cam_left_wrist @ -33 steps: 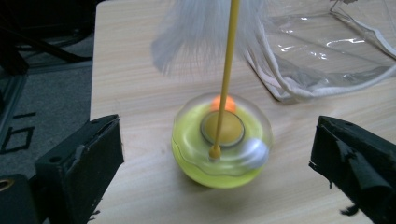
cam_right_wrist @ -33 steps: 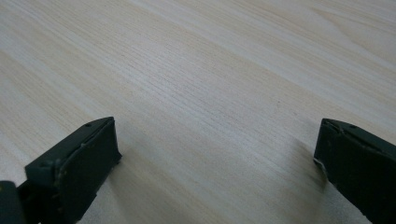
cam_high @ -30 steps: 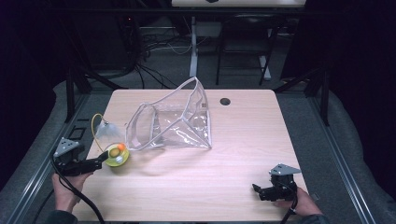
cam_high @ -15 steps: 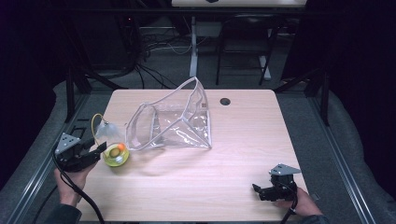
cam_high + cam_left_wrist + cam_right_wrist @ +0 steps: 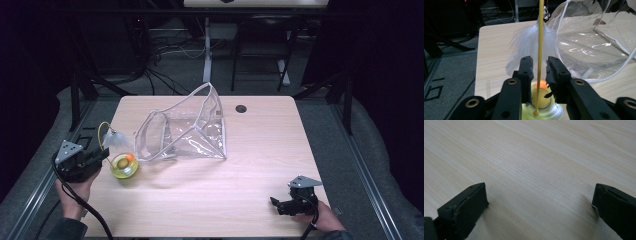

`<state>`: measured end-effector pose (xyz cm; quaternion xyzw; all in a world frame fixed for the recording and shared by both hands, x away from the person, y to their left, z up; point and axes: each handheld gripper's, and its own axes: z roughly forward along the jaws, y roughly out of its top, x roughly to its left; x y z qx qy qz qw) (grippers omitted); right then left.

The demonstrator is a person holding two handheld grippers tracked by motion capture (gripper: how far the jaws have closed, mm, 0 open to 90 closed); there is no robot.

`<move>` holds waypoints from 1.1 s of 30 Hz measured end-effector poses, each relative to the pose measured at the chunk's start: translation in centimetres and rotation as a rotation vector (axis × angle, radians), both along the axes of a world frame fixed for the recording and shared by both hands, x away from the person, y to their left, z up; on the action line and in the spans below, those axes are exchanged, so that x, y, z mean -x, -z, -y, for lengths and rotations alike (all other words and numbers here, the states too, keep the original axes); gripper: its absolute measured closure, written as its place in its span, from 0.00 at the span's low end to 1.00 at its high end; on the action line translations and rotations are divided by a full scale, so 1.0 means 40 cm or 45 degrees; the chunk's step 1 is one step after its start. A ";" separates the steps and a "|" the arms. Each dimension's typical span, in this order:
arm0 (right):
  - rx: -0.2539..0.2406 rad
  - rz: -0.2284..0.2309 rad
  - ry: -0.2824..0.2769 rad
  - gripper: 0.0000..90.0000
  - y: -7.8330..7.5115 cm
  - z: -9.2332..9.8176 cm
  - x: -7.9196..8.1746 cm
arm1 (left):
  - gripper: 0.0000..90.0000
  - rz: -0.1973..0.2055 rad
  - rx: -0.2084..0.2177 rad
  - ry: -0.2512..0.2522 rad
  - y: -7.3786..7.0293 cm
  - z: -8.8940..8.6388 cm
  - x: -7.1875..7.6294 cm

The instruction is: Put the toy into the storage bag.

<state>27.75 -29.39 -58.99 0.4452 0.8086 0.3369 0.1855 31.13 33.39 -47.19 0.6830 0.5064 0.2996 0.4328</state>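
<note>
A cat toy with a yellow-green round base (image 5: 124, 166) and an orange ball inside it sits on the table's left side. A thin yellow wand (image 5: 540, 30) rises from the base (image 5: 549, 113) and carries a white feather (image 5: 116, 140) (image 5: 529, 42). My left gripper (image 5: 104, 156) (image 5: 539, 62) is just left of the toy. It is open, its jaws standing either side of the wand with a gap. A clear plastic bag (image 5: 185, 132) (image 5: 594, 42) with white trim lies open beside the toy. My right gripper (image 5: 274, 202) (image 5: 539, 192) rests open at the front right, with bare wood between its jaws.
The wooden table (image 5: 260, 150) has a dark cable hole (image 5: 241, 108) near its far edge. Black frames, cables and chair legs stand on the floor beyond the table. Each hand's cable trails off the front edge.
My left gripper has shifted slightly back and up beside the toy. The toy, the bag and the right gripper have stayed put.
</note>
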 end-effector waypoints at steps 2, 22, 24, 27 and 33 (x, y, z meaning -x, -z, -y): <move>0.001 0.001 0.002 0.00 0.000 0.000 0.000 | 0.90 0.001 -0.001 0.002 -0.001 0.000 -0.001; 0.003 0.000 0.001 0.00 0.000 0.000 0.000 | 0.98 -0.028 -0.002 0.010 -0.024 -0.007 -0.006; 0.003 0.000 0.001 0.00 0.000 0.000 0.000 | 0.98 -0.024 -0.003 0.009 -0.028 -0.011 -0.003; 0.003 0.001 0.001 0.00 0.000 0.000 0.000 | 0.98 -0.015 0.000 0.005 -0.036 -0.015 0.002; 0.002 0.000 0.001 0.00 0.000 0.000 0.000 | 0.98 -0.007 -0.002 0.009 -0.053 -0.018 0.007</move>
